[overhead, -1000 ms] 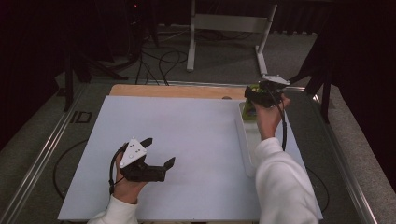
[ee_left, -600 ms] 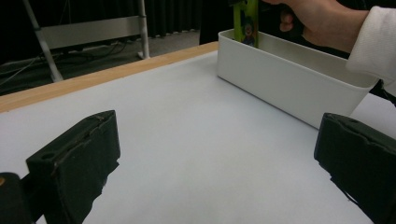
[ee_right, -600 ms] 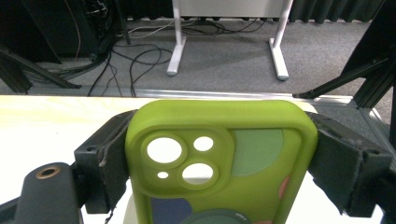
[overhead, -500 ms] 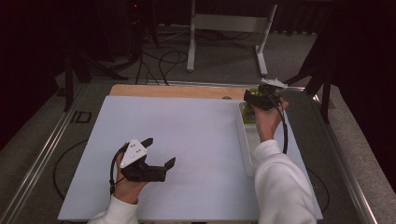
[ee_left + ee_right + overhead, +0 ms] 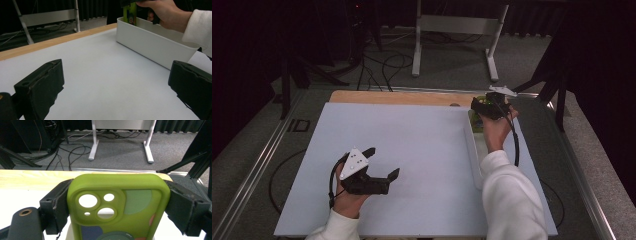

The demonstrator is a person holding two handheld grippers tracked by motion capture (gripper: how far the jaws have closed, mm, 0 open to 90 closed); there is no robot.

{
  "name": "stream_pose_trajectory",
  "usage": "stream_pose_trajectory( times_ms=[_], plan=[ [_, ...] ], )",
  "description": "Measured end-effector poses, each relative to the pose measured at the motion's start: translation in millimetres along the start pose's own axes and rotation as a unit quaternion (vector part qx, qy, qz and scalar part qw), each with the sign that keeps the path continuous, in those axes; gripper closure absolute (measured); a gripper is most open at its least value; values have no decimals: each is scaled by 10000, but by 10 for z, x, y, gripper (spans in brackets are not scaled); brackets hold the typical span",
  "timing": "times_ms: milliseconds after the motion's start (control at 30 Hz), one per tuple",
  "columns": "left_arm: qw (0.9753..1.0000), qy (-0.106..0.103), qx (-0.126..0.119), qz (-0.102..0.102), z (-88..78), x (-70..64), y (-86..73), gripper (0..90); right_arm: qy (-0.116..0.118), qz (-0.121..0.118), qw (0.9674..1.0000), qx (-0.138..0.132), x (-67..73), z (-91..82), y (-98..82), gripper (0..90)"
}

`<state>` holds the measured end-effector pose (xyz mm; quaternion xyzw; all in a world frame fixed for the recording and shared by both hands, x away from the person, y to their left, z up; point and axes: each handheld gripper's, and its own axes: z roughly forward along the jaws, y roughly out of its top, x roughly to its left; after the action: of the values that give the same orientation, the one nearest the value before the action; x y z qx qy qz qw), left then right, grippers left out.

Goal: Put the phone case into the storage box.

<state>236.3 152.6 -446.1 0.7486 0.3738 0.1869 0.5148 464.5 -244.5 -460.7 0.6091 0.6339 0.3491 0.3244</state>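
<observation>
Two grippers over the white table mat [image 5: 422, 150], one idle, one loaded.

Left gripper [image 5: 382, 162]: low on the mat near the person, jaws spread wide, nothing between them. Right gripper [image 5: 479, 104]: clamped on the two sides of a lime-green phone case [image 5: 117, 205], held upright over the far end of the long white bin [image 5: 152, 47].

Left tongs [image 5: 384, 165] gape low; right tongs [image 5: 478, 104] clamp, arm outstretched.
</observation>
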Motion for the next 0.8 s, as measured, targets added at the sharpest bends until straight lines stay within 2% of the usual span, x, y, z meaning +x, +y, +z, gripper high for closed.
stream_pose_trajectory(
  times_ms=[800],
  plan=[
    [10000, 6, -7, 3, -8, 6, 7, 11, -36, -84, 9999, 115, 24, 78, -81, 149]
  ],
)
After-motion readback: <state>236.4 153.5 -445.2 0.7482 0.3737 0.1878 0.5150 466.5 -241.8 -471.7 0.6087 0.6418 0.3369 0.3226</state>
